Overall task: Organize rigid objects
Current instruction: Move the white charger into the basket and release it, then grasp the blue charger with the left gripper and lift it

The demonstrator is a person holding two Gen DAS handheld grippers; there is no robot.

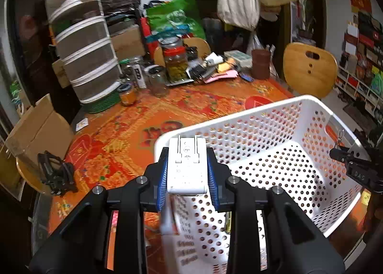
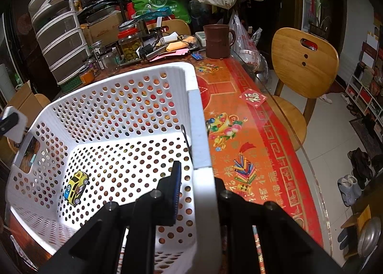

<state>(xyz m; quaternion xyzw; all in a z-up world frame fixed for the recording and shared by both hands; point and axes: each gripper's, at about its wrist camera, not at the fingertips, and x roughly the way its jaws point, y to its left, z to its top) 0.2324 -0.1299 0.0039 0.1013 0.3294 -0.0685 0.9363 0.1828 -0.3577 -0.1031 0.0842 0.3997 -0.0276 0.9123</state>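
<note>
My left gripper (image 1: 187,154) is shut on a white plug adapter (image 1: 187,168), its blue pads pressing both sides and the folded prongs facing up. It hangs over the near-left corner of the white perforated basket (image 1: 263,116). The adapter (image 2: 14,123) also shows at the left edge of the right wrist view. My right gripper (image 2: 198,173) is shut on the right wall of the basket (image 2: 199,130): one finger (image 2: 176,190) is inside, the other is hidden outside. A yellow toy car (image 2: 76,187) lies on the basket floor. The right gripper (image 1: 347,156) shows at the basket's far rim.
The basket stands on an orange patterned tablecloth (image 1: 134,116). Jars (image 1: 176,60), stacked drawers (image 1: 86,58), a brown mug (image 2: 217,41) and clutter fill the table's back. A cardboard box (image 1: 36,130) is at the left. A wooden chair (image 2: 304,65) stands to the right.
</note>
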